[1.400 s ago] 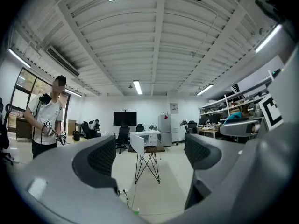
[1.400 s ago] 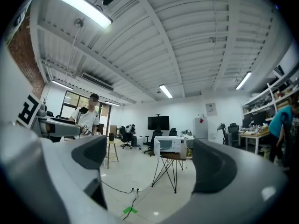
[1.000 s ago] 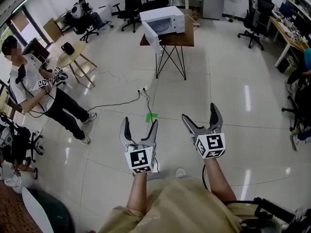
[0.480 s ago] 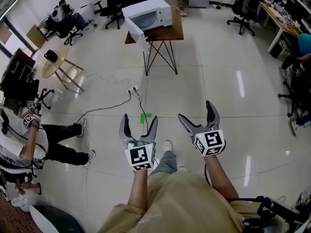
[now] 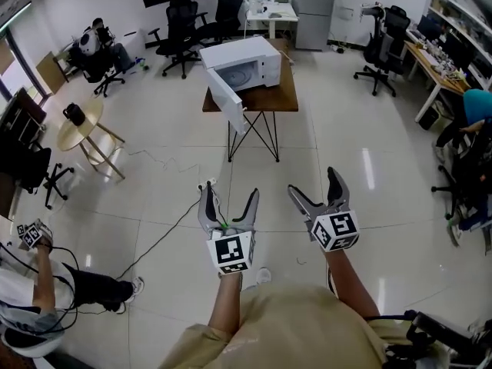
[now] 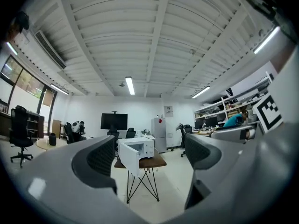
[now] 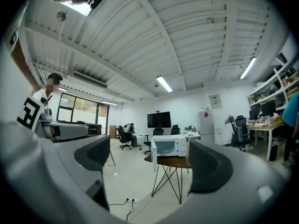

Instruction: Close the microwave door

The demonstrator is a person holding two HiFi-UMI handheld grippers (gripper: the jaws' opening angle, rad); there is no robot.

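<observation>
A white microwave (image 5: 246, 61) stands on a small wooden table (image 5: 273, 98) with black wire legs, across the floor ahead of me. Its door (image 5: 227, 102) hangs open toward the left front. Both grippers are held out in the air, well short of it. My left gripper (image 5: 229, 192) is open and empty. My right gripper (image 5: 313, 181) is also empty, and its jaws are closing with nothing between them. The left gripper view frames the microwave (image 6: 140, 147) and its open door (image 6: 128, 158) between the jaws. In the right gripper view the microwave (image 7: 170, 145) also sits between the jaws.
A power strip with a cable (image 5: 207, 183) lies on the tiled floor between me and the table. A round wooden table (image 5: 81, 121) stands at left, office chairs (image 5: 181, 21) at the back, desks (image 5: 438, 60) at right. A person (image 5: 34, 290) stands at lower left.
I have walked toward the microwave, so it looks nearer and both grippers have moved forward with me. The person at left has slipped toward the lower left corner. The right jaws have narrowed slightly.
</observation>
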